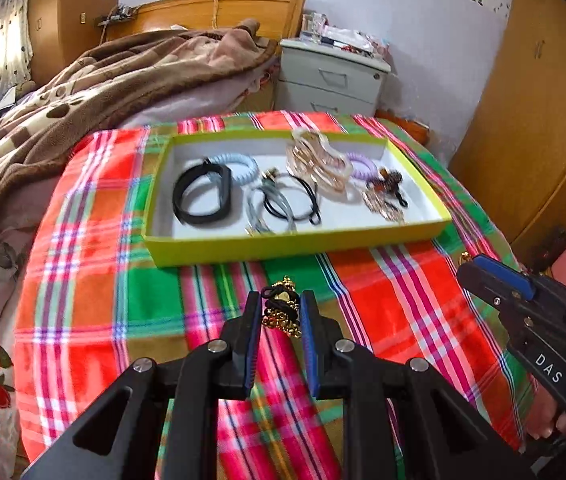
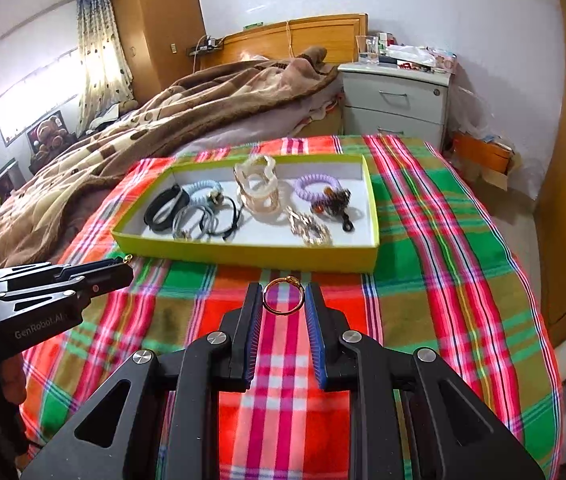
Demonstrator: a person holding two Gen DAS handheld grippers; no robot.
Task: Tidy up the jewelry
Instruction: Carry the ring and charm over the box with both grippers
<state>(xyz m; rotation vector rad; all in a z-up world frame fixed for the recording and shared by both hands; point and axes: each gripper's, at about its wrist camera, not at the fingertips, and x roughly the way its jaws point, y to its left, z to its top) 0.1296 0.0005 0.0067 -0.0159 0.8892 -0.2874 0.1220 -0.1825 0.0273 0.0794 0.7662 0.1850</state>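
A shallow yellow-green tray [image 1: 283,246] [image 2: 243,254] lies on the plaid cloth and holds several pieces: a black band [image 1: 199,198], a pale blue coil tie [image 1: 239,164], gold-and-cream bangles [image 1: 319,164] [image 2: 257,188], a purple coil tie [image 2: 315,186]. My left gripper [image 1: 281,308] is shut on a black cord piece with gold beads [image 1: 283,312], lifted just short of the tray's near wall. My right gripper [image 2: 283,300] is shut on a thin gold ring [image 2: 283,298], held upright between its blue pads, also in front of the tray.
The plaid cloth [image 1: 403,300] covers a bed end. A brown blanket [image 1: 83,92] is heaped on the left. A grey nightstand [image 2: 395,100] with clutter stands behind, wooden wardrobes on the right. In the left wrist view the right gripper [image 1: 475,270] sits at the right edge.
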